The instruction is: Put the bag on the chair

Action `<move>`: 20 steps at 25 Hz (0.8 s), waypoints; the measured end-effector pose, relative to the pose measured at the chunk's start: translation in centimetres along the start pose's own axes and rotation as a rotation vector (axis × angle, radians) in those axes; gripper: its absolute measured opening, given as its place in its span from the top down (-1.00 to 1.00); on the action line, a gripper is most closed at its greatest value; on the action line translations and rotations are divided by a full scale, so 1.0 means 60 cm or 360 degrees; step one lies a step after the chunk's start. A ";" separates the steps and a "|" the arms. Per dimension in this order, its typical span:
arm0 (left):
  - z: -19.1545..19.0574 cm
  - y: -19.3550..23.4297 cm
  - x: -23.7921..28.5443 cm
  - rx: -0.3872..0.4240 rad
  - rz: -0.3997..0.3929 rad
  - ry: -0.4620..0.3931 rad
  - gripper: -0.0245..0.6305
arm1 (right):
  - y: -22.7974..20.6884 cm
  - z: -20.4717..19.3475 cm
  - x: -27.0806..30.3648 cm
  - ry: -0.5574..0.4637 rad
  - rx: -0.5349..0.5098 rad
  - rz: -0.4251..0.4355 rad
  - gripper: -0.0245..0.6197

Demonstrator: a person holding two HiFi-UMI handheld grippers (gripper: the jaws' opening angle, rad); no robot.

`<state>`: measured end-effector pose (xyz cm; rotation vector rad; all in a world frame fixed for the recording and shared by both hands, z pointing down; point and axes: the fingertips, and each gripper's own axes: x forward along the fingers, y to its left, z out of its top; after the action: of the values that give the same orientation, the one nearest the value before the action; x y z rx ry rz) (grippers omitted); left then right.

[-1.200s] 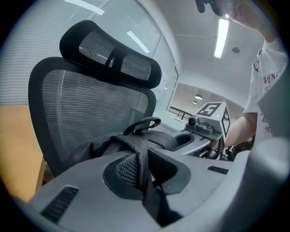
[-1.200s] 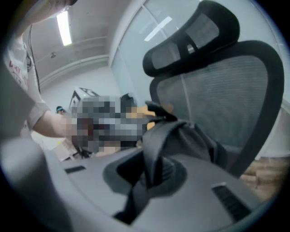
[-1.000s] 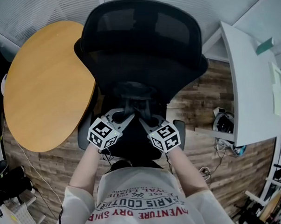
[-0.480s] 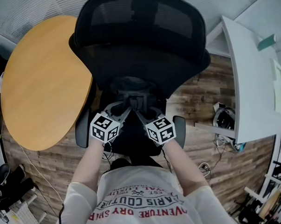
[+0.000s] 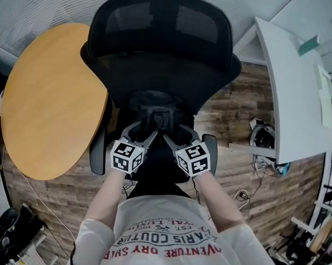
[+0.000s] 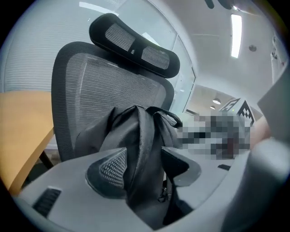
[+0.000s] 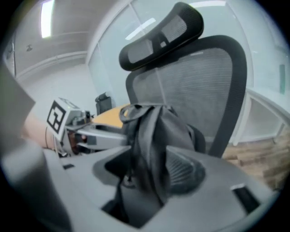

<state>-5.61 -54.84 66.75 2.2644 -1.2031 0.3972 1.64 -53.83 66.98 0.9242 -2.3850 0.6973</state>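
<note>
The left gripper point(image 6: 142, 164) and right gripper point(image 7: 146, 166) sit side by side over the front of the seat, held out from the person's 2 forearms. Both pairs of fingers point(image 6: 110, 168) have just been opening and stand wide apart. The bag's black fabric runs between each pair, clamped by neither. The bag point(image 5: 155, 108) stands on the chair point(image 5: 159, 41), leaning against its mesh backrest. Beyond, a round wooden surface point(image 5: 52, 97) lies at the left and a white surface point(image 5: 294, 91) at the right.

Dark grey bag point(image 6: 131, 131) upright on seat of black mesh-backed chair point(image 5: 158, 52), carry loop on top
</note>
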 end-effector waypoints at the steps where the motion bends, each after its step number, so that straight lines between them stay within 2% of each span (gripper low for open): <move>1: 0.002 0.000 -0.008 -0.0024 0.0002 -0.0001 0.14 | 0.005 0.008 -0.008 -0.0024 -0.0007 -0.0004 0.16; 4: 0.010 -0.009 -0.032 -0.0041 -0.0024 0.0019 0.16 | 0.022 0.032 -0.033 -0.0099 0.0005 -0.0035 0.19; 5: 0.014 -0.014 -0.040 -0.0054 -0.0039 0.0026 0.26 | 0.025 0.041 -0.042 -0.0129 0.0037 -0.0057 0.38; 6: 0.020 -0.018 -0.049 -0.0068 -0.0051 0.0021 0.44 | 0.028 0.050 -0.051 -0.0161 0.0070 -0.0086 0.58; 8: 0.039 -0.027 -0.070 -0.0041 -0.0063 -0.0023 0.80 | 0.039 0.068 -0.069 -0.0215 0.0100 -0.0131 0.75; 11: 0.078 -0.046 -0.099 0.0101 -0.0117 -0.0082 0.82 | 0.065 0.103 -0.097 -0.0289 0.0072 -0.0165 0.80; 16: 0.165 -0.082 -0.146 0.0360 -0.0204 -0.0227 0.83 | 0.097 0.174 -0.151 -0.0419 -0.0080 -0.0262 0.82; 20: 0.231 -0.116 -0.196 0.0485 -0.0248 -0.0360 0.83 | 0.127 0.229 -0.195 -0.0570 -0.0093 -0.0232 0.84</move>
<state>-6.31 -51.91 47.52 2.7058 -1.1243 0.2859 0.40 -51.85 47.50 1.2728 -2.5905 0.4325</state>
